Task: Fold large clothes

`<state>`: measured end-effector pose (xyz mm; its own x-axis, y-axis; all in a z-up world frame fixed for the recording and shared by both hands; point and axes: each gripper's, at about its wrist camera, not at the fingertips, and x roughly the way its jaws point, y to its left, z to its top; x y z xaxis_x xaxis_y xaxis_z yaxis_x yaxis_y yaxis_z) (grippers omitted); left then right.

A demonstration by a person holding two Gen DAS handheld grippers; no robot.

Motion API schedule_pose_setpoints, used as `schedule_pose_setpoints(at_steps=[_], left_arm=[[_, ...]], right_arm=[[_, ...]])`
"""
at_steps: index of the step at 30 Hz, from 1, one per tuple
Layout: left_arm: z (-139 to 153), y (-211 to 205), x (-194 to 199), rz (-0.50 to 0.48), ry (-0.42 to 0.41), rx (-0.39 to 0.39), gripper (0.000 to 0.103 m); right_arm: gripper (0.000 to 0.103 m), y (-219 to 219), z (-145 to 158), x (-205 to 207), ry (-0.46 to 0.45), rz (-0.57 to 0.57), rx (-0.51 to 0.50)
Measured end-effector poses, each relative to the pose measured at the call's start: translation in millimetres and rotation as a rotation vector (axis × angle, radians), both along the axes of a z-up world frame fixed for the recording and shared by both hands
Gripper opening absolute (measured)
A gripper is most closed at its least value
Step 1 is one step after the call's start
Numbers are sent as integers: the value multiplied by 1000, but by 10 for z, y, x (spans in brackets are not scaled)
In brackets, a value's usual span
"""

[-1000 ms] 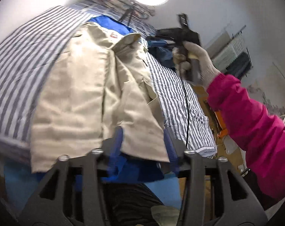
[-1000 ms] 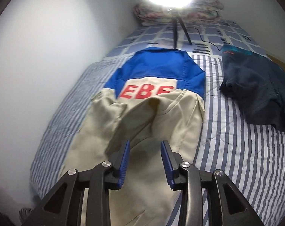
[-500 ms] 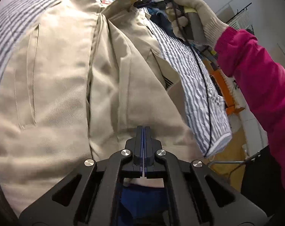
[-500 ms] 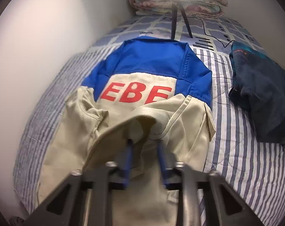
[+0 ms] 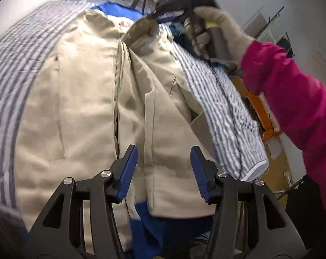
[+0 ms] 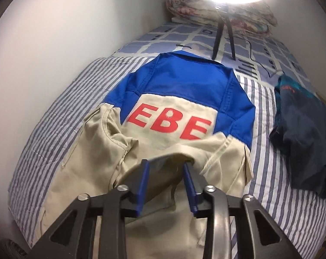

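Note:
A beige and blue work garment (image 6: 171, 125) with red letters EBE lies on the striped bed. Its beige legs (image 5: 81, 112) are folded up over the back. My left gripper (image 5: 163, 168) is open just above the beige fold near the bed's foot, holding nothing. My right gripper (image 6: 166, 179) is open, its blue pads (image 6: 144, 181) either side of the raised beige hem edge; the fabric lies between them, not pinched. In the left wrist view the right gripper (image 5: 157, 18) is at the far end of the fold, held by a gloved hand.
A dark blue garment (image 6: 303, 138) lies crumpled on the bed to the right. A ring light on a tripod (image 6: 224, 21) stands at the bed's head, before a folded quilt (image 6: 206, 6). A white wall runs along the left. The bed edge (image 5: 255, 168) drops off at right.
My left gripper was shut on the beige fabric half a second ago and has opened and let go. My right gripper's jaws have spread wider, and the beige hem is further up the garment.

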<state>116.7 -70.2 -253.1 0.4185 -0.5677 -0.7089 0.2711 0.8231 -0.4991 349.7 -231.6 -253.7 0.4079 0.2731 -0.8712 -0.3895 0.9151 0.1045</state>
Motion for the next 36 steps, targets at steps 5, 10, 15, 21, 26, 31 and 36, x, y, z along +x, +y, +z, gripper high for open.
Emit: schedule_pose_setpoints(at_steps=[5,10,15,21,26,31,36], left_arm=[[-220,-140,204,-53,64,-24,22],[-159,-221,134,-69,23,11,2],[0,-156,-70,-53,4,-6,1],[-130,-93,-109,15,47,35,1],[-359,-166,-43,32,69,87,2],[-278,-170,-46,21,79,80,3],[-82,50,-159,36,56,47,8]], right_arm=[[43,-177,-75,13,48,-57,42],[35,-148,-182,109,57,-85,24],[4,-21,-250,173,40,-70,-47],[2,352,-236,269,1,28,-73],[3,764,-807,193,-46,110,-266],[22,458,-474,91,-36,104,-111],[22,-229,198,-610,-51,72,123]])
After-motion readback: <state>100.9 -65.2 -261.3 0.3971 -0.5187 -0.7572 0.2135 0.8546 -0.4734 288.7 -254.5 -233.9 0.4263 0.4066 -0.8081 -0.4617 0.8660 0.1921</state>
